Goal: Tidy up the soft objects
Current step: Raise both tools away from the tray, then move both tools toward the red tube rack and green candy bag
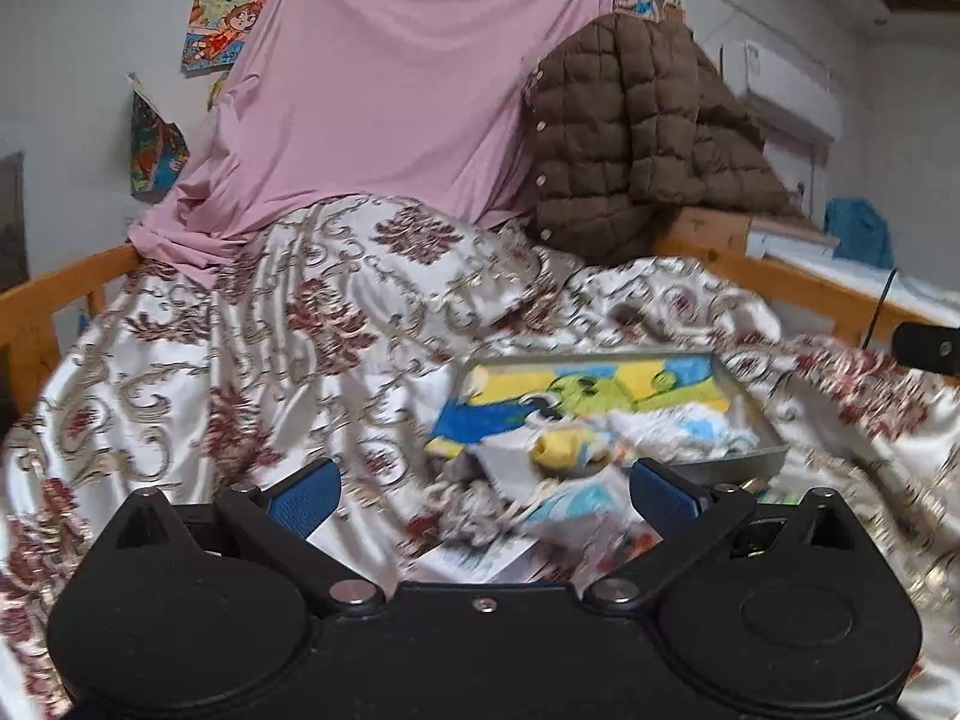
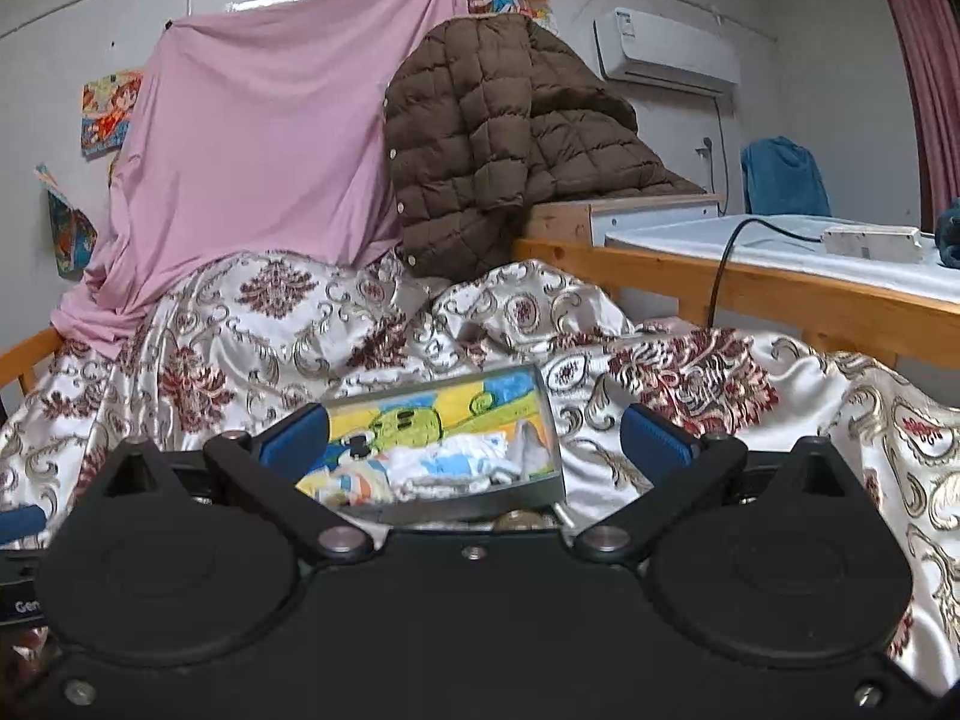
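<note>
- Two risks show in the left wrist view. The left gripper (image 1: 485,495) hangs with its blue pads spread wide and nothing between them, low over the patterned satin bedspread (image 1: 240,348). Just ahead lies a shallow grey tray (image 1: 757,420) with a cartoon-printed liner, holding a folded white-and-blue cloth (image 1: 678,429); a yellow soft piece (image 1: 561,450) and pale cloths spill over its near edge.
- Closing there could pinch the slippery bedspread along with a cloth, I judge, and drag the tray off its uneven footing.
- Blur smears the near pile, so I cannot tell one item from another; a misjudged grab seems likely.
- No writing is readable in this view; the wall posters (image 1: 219,30) show only cartoon figures.
- One hazard shows in the right wrist view. The right gripper (image 2: 474,441) is also spread and empty, its pads flanking the tray (image 2: 540,489), which tilts on rumpled folds with the white-and-blue cloth (image 2: 444,462) inside.
- Nudging the rim could tip the contents out.
- Letters "Gen" show at the lower left edge, cut off; the air conditioner (image 2: 666,51) label is too small to read.
</note>
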### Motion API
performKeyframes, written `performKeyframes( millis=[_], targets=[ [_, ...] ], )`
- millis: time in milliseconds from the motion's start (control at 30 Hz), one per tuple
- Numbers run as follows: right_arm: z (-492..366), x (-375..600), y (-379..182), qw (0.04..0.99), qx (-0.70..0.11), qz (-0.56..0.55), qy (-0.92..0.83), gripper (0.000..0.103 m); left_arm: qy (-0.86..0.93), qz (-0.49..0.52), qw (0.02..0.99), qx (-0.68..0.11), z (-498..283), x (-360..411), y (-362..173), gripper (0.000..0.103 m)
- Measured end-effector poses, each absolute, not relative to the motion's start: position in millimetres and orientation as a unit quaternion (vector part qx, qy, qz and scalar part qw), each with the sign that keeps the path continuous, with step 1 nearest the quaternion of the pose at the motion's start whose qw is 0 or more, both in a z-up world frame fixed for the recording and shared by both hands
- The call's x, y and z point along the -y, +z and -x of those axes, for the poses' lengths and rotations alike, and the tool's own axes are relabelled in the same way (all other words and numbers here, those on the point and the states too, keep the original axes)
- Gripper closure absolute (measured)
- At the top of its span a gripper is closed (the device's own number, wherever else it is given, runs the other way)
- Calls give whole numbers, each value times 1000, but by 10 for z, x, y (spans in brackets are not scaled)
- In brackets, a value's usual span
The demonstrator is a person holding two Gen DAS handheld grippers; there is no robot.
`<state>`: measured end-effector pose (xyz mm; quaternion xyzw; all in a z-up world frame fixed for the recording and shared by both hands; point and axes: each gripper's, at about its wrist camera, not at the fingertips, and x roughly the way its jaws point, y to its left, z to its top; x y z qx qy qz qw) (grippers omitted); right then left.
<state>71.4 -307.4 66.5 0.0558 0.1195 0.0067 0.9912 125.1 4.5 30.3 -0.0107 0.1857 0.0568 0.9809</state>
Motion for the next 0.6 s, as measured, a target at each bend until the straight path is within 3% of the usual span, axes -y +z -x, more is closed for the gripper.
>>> performKeyframes(
  millis=[600],
  targets=[
    [-542, 2539, 25, 955, -276, 101, 45, 1, 65, -5, 948, -311, -1295, -148, 94, 1]
  ],
)
